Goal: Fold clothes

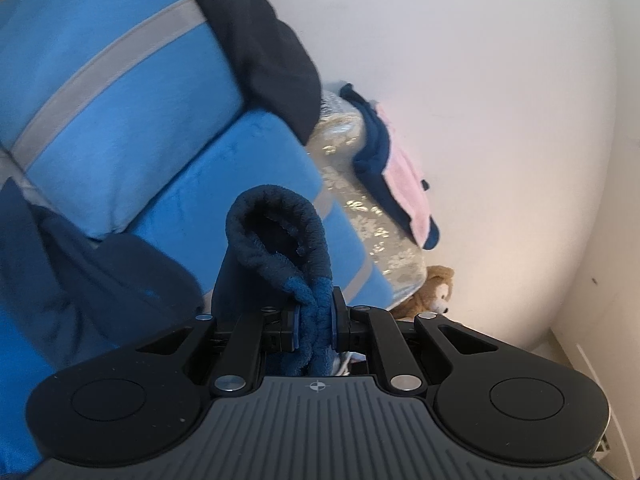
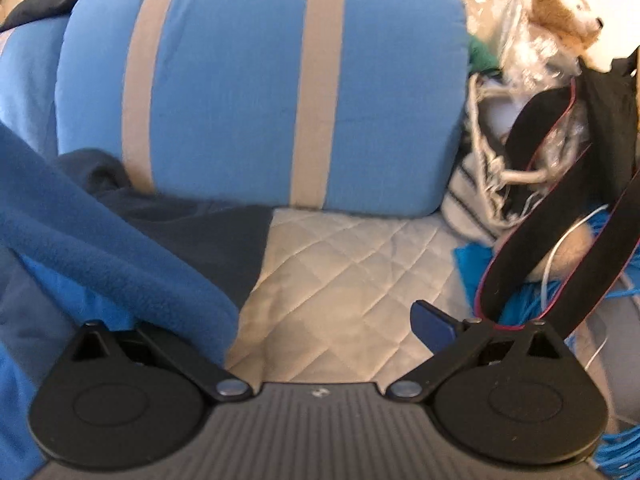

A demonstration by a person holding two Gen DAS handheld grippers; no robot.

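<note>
While the left gripper is clenching a bunched fold of dark blue fleece garment, the right gripper is hanging spread wide over the quilted bed cover, fleece draping across its left finger; beyond, a blue striped pillow is leaning.

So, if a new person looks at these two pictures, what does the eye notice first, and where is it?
First, the left gripper shut on a bunch of dark blue fleece, low in the middle of the left wrist view. Next, the big blue cushion with beige stripes fills the top of the right wrist view, above the open right gripper. A brown plush toy sits top right.
</note>
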